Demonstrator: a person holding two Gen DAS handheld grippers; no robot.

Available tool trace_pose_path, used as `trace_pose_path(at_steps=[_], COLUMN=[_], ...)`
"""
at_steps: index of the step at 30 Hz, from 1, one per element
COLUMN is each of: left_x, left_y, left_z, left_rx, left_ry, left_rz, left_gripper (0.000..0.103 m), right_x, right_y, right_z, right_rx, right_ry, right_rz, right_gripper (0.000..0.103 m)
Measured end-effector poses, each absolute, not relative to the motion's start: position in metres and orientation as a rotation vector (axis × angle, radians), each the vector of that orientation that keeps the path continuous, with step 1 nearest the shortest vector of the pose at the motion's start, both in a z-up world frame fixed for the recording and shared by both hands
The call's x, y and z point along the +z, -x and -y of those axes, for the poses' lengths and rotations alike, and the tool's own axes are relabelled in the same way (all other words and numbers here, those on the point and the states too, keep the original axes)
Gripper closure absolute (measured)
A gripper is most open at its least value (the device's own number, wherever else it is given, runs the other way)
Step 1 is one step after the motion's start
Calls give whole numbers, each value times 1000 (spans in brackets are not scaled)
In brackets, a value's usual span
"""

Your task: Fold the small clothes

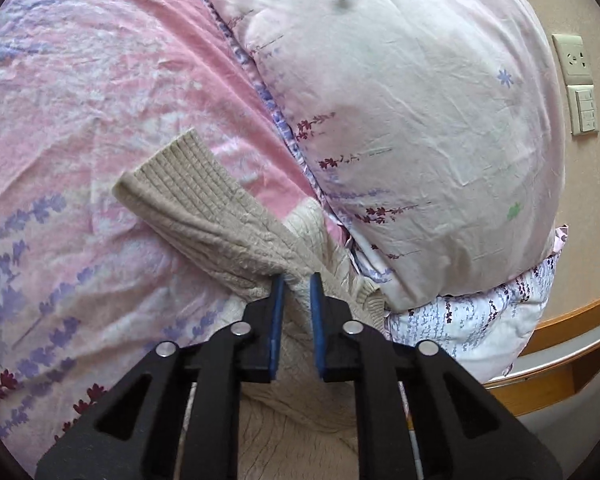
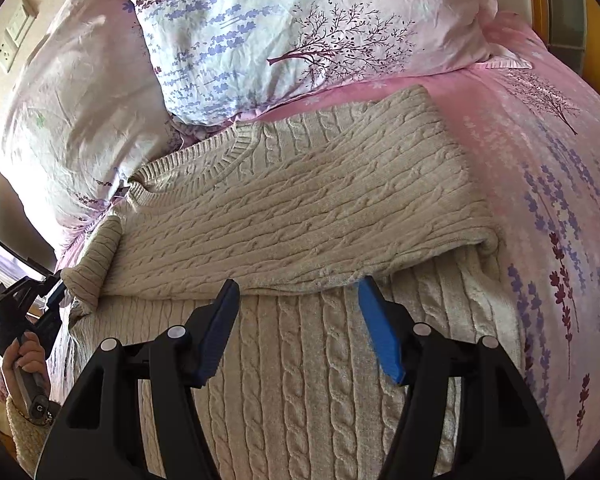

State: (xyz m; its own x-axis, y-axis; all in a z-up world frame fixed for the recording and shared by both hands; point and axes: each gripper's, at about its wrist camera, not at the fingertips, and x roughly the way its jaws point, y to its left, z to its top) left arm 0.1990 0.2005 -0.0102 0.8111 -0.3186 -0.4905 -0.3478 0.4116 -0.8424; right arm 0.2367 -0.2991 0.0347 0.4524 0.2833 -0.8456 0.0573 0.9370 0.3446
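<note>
left fingers [image 1: 277, 300]: blue pads clenched on a fold of knit at the base of the sweater sleeve; cloth bunches between the tips.
left gripper [image 1: 296, 286]: black frame, low over the sweater; also seen at the far left edge of the right wrist view, gripped by the person's hand [image 2: 28, 356].
right fingers [image 2: 220, 320]: spread wide, nothing between the pads, released.
right gripper [image 2: 300, 290]: hovers above the sweater body, tips just short of the folded-over sleeve edge; contact with the knit cannot be told.
sweater [image 2: 320, 380]: beige cable knit, flat on the bed sheet, collar toward the pillows.
folded sleeve [image 2: 300, 216]: laid crosswise over the sweater chest, cuff end near the left gripper.
free sleeve [image 1: 196, 204]: ribbed cuff points away from the sweater, onto the sheet.
bed sheet [image 1: 80, 100]: pink with purple flower print, under the sweater.
pillows [image 1: 400, 120]: pale floral, stacked just beyond the sweater collar.
wall socket [image 1: 572, 60]: on the wall past the pillows, switch plate below it.
</note>
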Motion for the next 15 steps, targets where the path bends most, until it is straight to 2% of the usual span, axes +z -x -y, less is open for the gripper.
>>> trace_pose_path(at_steps=[2,5,10,11,12,13,15], left_x=[7,41,55,51,47,44,36], left_y=[-204,-215,-223,-220,-215,-209,-195], left_z=[-187,-144,-95,-96,-99,-103,-112], left_rx=[-43,-197,-316,-309,-297,-273,-234], left_ry=[1121,1001,903,906,908,901,904], left_rz=[-627,-580,-677,-701,-721,-738,-752], left_gripper=[103,103,100,84,61,53,52], right_x=[36,39,40,40,40,39,37], right_y=[-235,-234,-227,-225,-225,-225,-227], right_z=[303,311,326,328,330,332,334], right_rx=[143,134,111,105,100,99,100], right_ry=[-353,-358,-353,-344,-338,-341,-353], right_rz=[-1089,-1072,-1062,-1060,-1060,-1060,-1064], right_gripper=[39,39,39,39,39,39,39])
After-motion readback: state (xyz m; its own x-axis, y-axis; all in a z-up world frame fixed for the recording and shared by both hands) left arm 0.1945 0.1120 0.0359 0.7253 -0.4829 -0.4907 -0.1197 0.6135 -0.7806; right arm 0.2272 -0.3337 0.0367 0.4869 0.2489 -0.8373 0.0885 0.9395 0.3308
